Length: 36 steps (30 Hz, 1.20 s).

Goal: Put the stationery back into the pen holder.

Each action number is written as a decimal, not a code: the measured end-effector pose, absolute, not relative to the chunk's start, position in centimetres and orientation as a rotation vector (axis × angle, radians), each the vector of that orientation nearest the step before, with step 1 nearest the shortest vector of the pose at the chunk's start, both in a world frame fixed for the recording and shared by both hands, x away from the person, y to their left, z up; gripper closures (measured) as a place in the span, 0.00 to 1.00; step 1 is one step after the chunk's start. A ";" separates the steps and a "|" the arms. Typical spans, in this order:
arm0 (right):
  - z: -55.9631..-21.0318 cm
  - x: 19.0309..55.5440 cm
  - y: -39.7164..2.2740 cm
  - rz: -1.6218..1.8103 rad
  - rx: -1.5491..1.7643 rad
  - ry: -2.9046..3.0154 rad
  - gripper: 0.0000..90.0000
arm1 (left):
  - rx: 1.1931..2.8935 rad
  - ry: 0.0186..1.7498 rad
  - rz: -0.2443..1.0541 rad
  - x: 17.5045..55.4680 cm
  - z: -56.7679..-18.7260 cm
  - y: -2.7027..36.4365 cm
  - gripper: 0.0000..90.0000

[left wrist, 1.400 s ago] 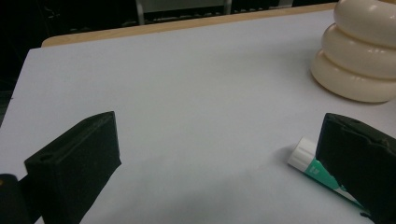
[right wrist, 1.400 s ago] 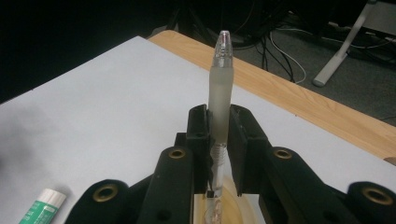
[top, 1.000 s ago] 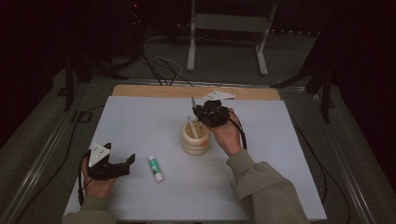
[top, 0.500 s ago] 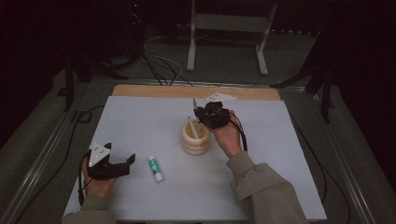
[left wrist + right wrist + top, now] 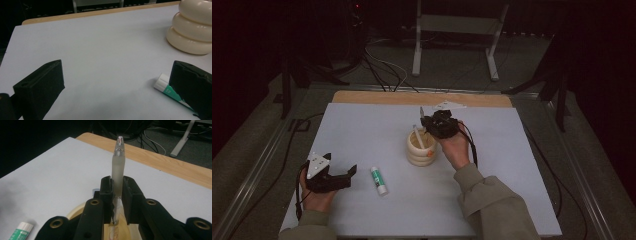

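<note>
**Right gripper view: pen pinched over the holder, glue stick still waiting**

Right gripper view gives you the clearest read. Your right gripper (image 5: 116, 192) has its jaws pressed tight on a frosted translucent plastic pen (image 5: 118, 167), gripping it about mid-barrel so the clear tip end sticks up past the jaws. The lower end of the pen runs down toward the mouth of the cream-coloured, ring-stacked pen holder (image 5: 75, 213) right beneath. My guess is you're holding it upright like that so it drops straight into the holder instead of catching the rim.

From the high view, that right gripper (image 5: 428, 126) sits just over the holder (image 5: 421, 147), near the middle of the white table mat (image 5: 362, 130). Your left gripper (image 5: 343, 175) is resting near the front left edge with its jaws spread wide and nothing between them. The left gripper view backs that up. The small white-and-green glue stick (image 5: 379, 180) lies flat just beside it, probably parked there as the next pickup.

Stuff I can't make out:
- how deep the pen's lower end is in the holder, because the jaws block it
- something orange inside the holder, too small to identify
- the glue stick's far end in the left gripper view, which is cut off by a jaw
</note>
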State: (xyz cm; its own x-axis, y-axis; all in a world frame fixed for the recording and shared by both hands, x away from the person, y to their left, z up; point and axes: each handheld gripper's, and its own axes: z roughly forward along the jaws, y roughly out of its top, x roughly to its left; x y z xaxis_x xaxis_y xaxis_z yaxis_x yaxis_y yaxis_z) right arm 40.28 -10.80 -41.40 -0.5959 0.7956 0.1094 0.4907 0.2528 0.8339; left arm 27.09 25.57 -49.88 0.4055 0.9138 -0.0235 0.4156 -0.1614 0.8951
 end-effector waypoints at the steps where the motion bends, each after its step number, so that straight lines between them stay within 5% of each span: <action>1: -41.5 40.3 -10.8 1.272 1.190 2.190 0.89 | 1.755 1.161 0.690 27.1 -49.9 25.6 0.00; 6: -41.9 40.4 -11.1 1.284 1.216 2.189 0.86 | 1.752 1.162 0.692 27.1 -49.9 25.6 0.00; 9: -42.0 40.5 -11.2 1.326 1.224 2.180 0.43 | 1.751 1.162 0.691 27.1 -49.9 25.6 0.00; 13: -41.7 40.4 -11.5 1.306 1.247 2.148 0.17 | 1.751 1.162 0.692 27.1 -49.9 25.6 0.00; 20: -41.8 40.5 -12.4 1.288 1.271 2.166 0.05 | 1.755 1.163 0.693 27.1 -49.9 25.6 0.00; 36: -41.7 39.7 -15.0 1.260 1.273 2.171 0.02 | 1.756 1.164 0.693 27.0 -49.9 25.5 0.00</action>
State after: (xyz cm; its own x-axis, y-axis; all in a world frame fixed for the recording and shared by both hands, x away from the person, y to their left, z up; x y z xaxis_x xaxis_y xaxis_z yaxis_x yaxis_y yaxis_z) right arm 39.74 -14.99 -41.70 -0.5485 0.8233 0.1460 0.5353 0.2117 0.8177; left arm 27.04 25.54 -49.87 0.4019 0.9154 -0.0227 0.4171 -0.1609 0.8945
